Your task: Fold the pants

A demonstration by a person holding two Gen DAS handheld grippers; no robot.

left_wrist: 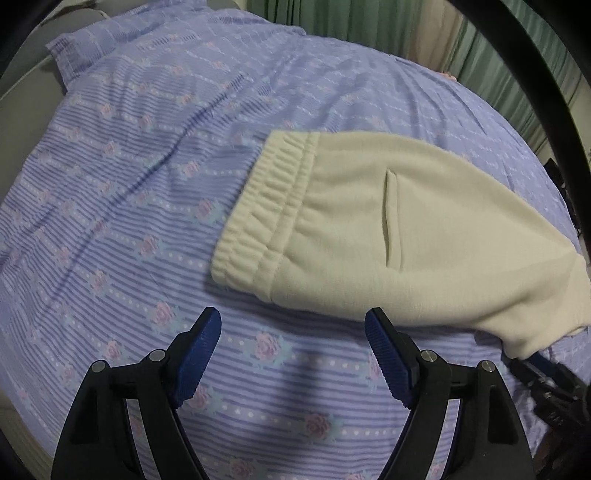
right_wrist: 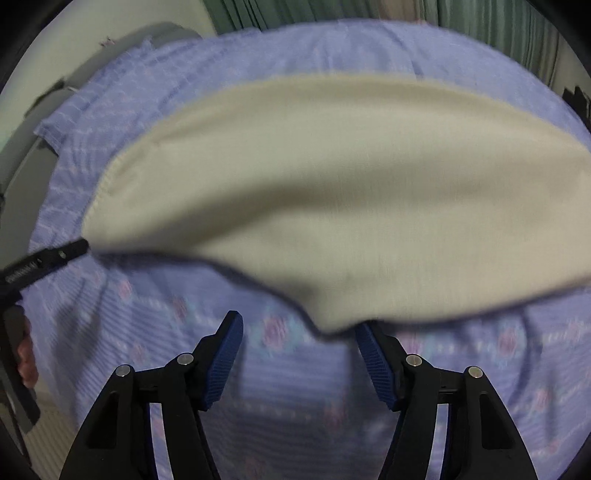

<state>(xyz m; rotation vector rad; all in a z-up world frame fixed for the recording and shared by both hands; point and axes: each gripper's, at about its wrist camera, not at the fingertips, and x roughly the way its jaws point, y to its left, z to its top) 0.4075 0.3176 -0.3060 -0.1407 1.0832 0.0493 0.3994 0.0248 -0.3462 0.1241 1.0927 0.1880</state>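
Seen from the left wrist, the left gripper [left_wrist: 293, 328] hangs over a bed covered with a lilac bedspread [left_wrist: 122, 192] printed with stripes and small roses. Its two blue-padded fingers [left_wrist: 199, 354] stand wide apart, and nothing but the patterned cloth shows between them. Ahead of the gripper and off to its right lie the cream pants [left_wrist: 424, 229], flat on the bedspread. Their gathered elastic waistband [left_wrist: 258, 218] is the part nearest the line of the left finger, running away from the gripper at a slant; a slit pocket [left_wrist: 391, 218] sits just right of it. Further right the fabric narrows toward a corner low at the gripper's right side, where the dark tip of the other tool [left_wrist: 543, 373] meets it.

From the right wrist, which is blurred, the same pants [right_wrist: 314, 192] fill the space ahead of the right gripper [right_wrist: 299, 328] as a broad cream sweep. At the far left a black finger of the left tool [right_wrist: 55, 256] touches the left end of the fabric. The right gripper's blue-padded fingers [right_wrist: 225, 358] are spread wide, holding nothing; a low point of the pants' near edge hangs just by the tip of its right finger, overlapping it in view, though actual contact cannot be told. Green curtains [right_wrist: 498, 26] hang beyond the bed.
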